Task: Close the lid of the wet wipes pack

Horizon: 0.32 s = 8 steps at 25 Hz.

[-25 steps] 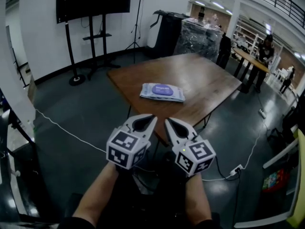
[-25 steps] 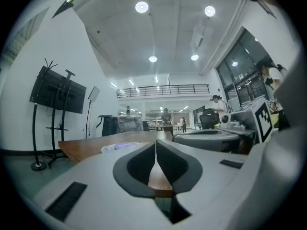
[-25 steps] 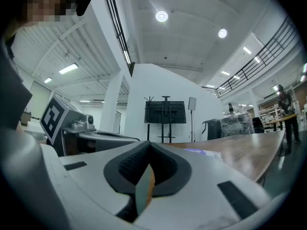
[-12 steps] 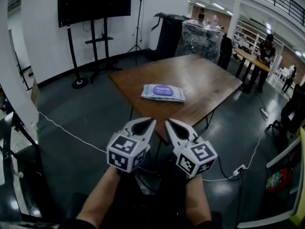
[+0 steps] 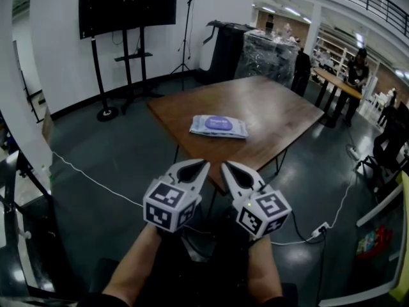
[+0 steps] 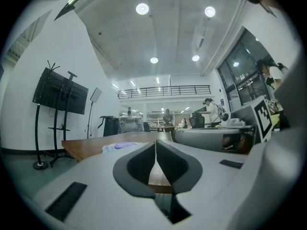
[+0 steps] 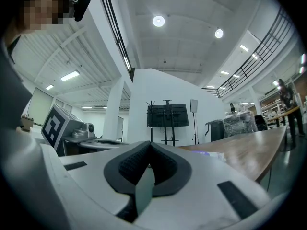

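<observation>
While I hold both short of the table's (image 5: 275,110) near corner, left gripper (image 5: 203,164) fingers pressed together on nothing, right gripper (image 5: 225,165) likewise, wet wipes pack (image 5: 218,126) flat toward the table's left edge, well apart.

Your bench (image 5: 268,104) is smooth, faintly shiny wood; the wet wipes pack (image 5: 218,125) is glossy plastic film. Your left claw (image 5: 204,163) and right claw (image 5: 224,164) are matt grey plastic with dark, rough pads (image 7: 133,168).

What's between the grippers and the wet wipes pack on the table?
Only bare table, per the head view: left gripper and right gripper hover before its edge, wet wipes pack beyond.
</observation>
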### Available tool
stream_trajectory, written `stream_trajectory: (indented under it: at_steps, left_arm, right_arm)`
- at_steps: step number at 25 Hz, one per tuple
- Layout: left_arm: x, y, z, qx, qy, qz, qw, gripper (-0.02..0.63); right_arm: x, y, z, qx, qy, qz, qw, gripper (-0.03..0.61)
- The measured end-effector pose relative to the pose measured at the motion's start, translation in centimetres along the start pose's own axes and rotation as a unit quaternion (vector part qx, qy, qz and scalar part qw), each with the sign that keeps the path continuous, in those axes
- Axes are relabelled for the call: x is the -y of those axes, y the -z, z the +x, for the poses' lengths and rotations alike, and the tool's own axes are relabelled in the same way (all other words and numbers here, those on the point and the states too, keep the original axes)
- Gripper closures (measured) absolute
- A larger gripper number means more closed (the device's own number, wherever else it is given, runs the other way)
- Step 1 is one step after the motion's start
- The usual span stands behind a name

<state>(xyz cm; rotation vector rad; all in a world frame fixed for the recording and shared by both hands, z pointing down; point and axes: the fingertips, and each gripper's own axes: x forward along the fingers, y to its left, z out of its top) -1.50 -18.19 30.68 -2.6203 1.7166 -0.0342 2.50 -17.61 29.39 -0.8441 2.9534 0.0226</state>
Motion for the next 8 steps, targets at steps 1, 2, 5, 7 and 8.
stream_trajectory:
  at_steps: [1, 2, 5, 7, 8]
  left_arm:
    - [0.0, -0.1, -0.1, 0.001, 0.000, 0.000, 1.0000, 0.597]
    - [0.0, -0.3, -0.1, 0.002, 0.001, -0.001, 1.0000, 0.597]
    - [0.6, -0.5, -0.1, 0.005, 0.007, -0.004, 1.0000, 0.597]
    - [0.9, -0.5, -0.1, 0.005, 0.008, -0.004, 0.9999, 0.597]
    - [1.1, -0.5, -0.1, 0.005, 0.008, -0.004, 0.9999, 0.597]
  right_arm:
    - [-0.1, 0.0, 0.0, 0.001, -0.001, 0.000, 1.000, 0.569]
    - [-0.1, -0.1, 0.0, 0.002, -0.002, 0.000, 1.000, 0.569]
    - [0.1, -0.2, -0.3, 0.003, -0.002, -0.001, 1.000, 0.569]
    - [0.2, -0.1, -0.6, 0.003, -0.001, -0.003, 1.000, 0.569]
    - [0.2, -0.1, -0.8, 0.003, -0.001, -0.004, 1.000, 0.569]
